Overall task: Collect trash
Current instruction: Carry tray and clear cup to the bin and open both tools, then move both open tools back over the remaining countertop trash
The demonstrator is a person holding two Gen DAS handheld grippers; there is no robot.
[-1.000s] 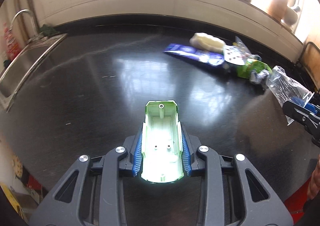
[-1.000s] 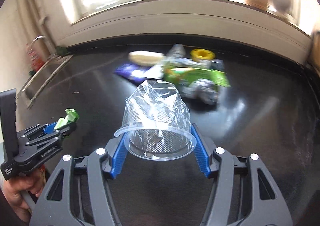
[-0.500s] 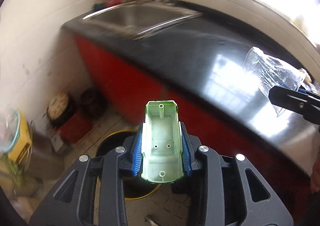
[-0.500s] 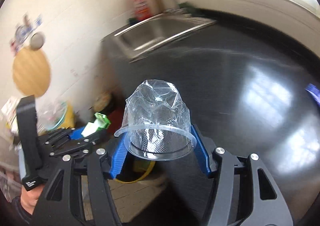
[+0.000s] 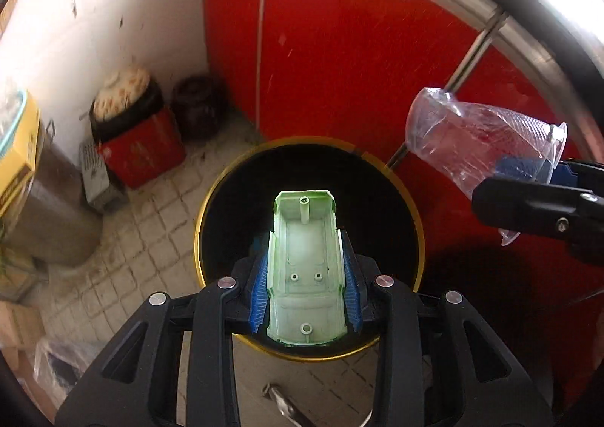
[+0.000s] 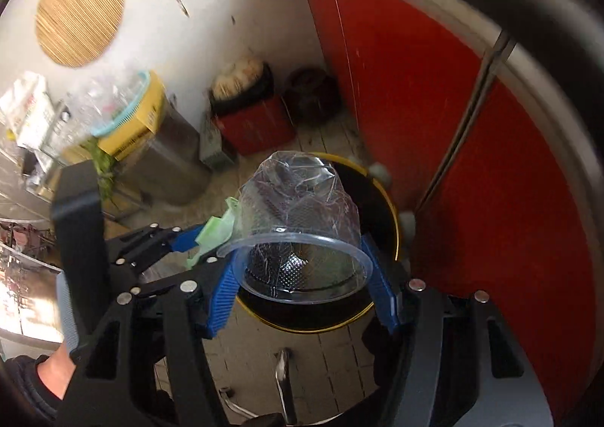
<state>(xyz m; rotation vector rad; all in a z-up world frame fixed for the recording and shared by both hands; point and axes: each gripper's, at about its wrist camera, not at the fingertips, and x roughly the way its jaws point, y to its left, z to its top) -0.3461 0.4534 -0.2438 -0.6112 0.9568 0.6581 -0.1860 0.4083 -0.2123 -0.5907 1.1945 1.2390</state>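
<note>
Trash run at the drop-off stage, nothing released yet. Left gripper (image 5: 305,272) clamped on 1 pale green plastic tray-shaped shell (image 5: 304,272), centre frame, above 1 black round bin with yellow rim (image 5: 211,208). Right gripper (image 6: 302,276) squeezing 1 crumpled clear plastic cup (image 6: 298,208) over that bin. Remaining, likely: letting both go.

Bin (image 5: 411,208) near rim hidden behind green shell (image 5: 304,276); bin contents too dark.
</note>
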